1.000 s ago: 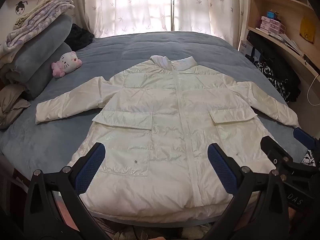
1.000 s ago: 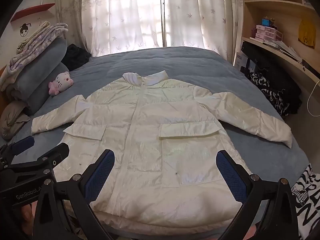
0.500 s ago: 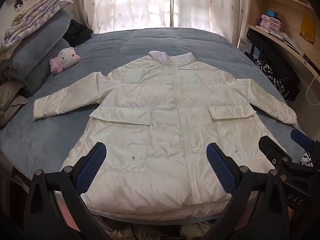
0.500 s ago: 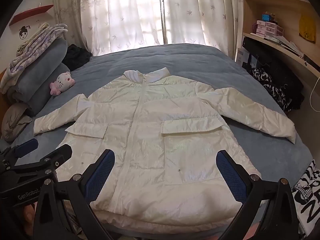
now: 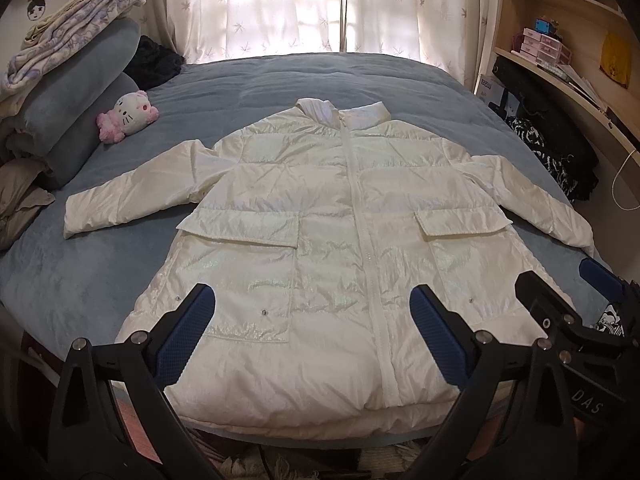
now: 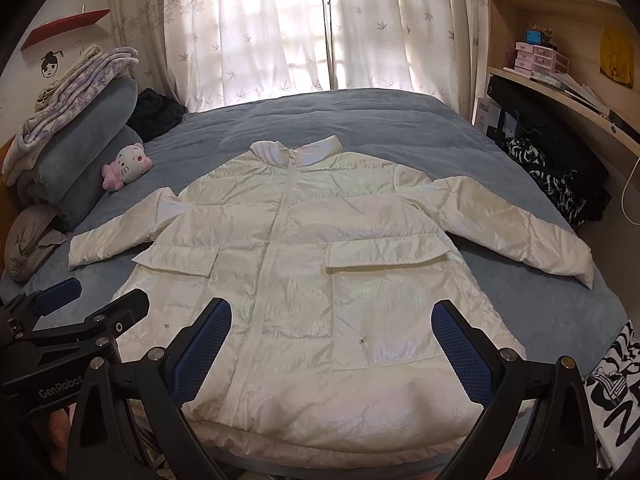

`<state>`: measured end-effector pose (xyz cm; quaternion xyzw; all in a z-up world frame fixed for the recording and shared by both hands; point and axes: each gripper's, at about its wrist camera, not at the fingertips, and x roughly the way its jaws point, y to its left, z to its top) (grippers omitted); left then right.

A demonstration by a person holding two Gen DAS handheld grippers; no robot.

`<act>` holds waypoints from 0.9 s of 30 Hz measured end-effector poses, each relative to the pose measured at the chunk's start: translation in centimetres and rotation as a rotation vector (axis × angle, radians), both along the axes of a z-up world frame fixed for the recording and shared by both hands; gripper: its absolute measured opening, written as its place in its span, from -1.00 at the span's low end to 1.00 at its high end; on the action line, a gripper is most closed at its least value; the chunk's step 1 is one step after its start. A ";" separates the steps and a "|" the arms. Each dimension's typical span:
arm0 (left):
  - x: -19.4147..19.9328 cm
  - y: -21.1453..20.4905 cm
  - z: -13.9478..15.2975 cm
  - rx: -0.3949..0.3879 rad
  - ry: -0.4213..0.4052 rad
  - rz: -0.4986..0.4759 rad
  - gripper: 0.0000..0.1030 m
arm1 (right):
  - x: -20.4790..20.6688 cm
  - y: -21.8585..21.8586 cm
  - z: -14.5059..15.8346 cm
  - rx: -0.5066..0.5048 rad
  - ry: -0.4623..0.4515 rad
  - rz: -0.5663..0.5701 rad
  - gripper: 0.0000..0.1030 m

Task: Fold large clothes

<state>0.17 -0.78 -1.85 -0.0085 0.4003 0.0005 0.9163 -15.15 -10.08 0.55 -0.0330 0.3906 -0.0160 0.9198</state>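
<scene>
1. A big white puffy coat point(image 5: 320, 248) lies flat on a bed with a blue-gray cover point(image 5: 320, 80). Its front faces up and it is zipped shut.
2. Both sleeves stick out to the sides. The collar points to the window curtains point(image 5: 304, 4), and the bottom edge hangs at the near side of the bed.
3. The coat has two big pockets with flaps, one on each side of the zipper.
4. The left gripper point(image 5: 312, 336) hangs above the bottom part of the coat. Its two blue pads are wide apart and hold nothing.
5. The right gripper point(image 6: 332, 344) hangs above the bottom part too, on the other side. Its pads are also wide apart and hold nothing.
6. In each view the other claw shows at the edge, so the two are near each other.
7. A pink and white cat toy point(image 5: 127, 115) sits on the bed, well apart from the coat, beside a pile of folded blankets point(image 5: 68, 92).
8. Wooden shelves point(image 5: 568, 40) stand on the right side of the room.
</scene>
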 end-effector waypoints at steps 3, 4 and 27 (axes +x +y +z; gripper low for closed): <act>0.0 0.1 -0.2 -0.002 0.004 0.000 0.88 | 0.0 0.2 -0.1 0.004 0.001 0.002 0.96; 0.0 0.0 -0.1 -0.002 0.005 0.000 0.88 | 0.0 0.2 -0.1 0.004 0.000 0.003 0.95; 0.2 0.0 -0.4 0.003 0.017 -0.001 0.87 | 0.1 0.0 -0.6 0.013 0.019 -0.001 0.94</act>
